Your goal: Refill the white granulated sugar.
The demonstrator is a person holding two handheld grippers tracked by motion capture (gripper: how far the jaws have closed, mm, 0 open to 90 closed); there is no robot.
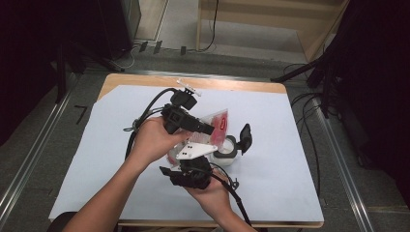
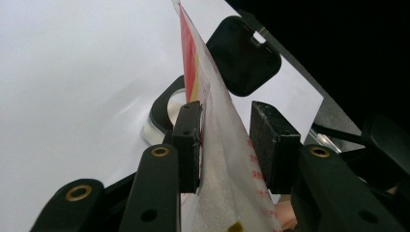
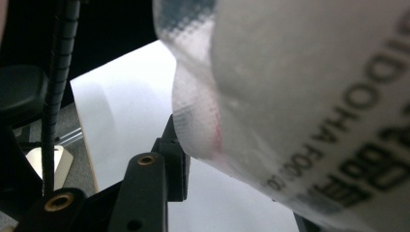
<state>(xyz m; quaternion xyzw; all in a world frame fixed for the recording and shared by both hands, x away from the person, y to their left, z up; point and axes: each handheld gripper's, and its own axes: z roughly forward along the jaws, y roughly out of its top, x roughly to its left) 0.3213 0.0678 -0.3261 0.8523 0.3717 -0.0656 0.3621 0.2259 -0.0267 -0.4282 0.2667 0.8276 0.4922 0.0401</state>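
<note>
Pouch held above an open jar, pour about to begin.

Table (image 1: pixel 290 145) under white paper bears a clear jar (image 1: pixel 227 153), its black lid (image 1: pixel 245 137) flipped open to the right. Pouch (image 1: pixel 218 126), clear with red print, hangs just above and left of the jar mouth, between both tools. Left gripper (image 1: pixel 209 129) reaches in from the left; in its own view the pouch (image 2: pixel 220 145) lies against one pad while the other pad (image 2: pixel 270 145) stands off, so the jaws look narrow but not clamped. Right gripper (image 1: pixel 186 169) comes from below; its pouch (image 3: pixel 300 96) hides the far jaw, so I cannot tell its grip. Next, I judge, calls for a firm pinch, then tipping the opening over the jar (image 2: pixel 169 108).
</note>
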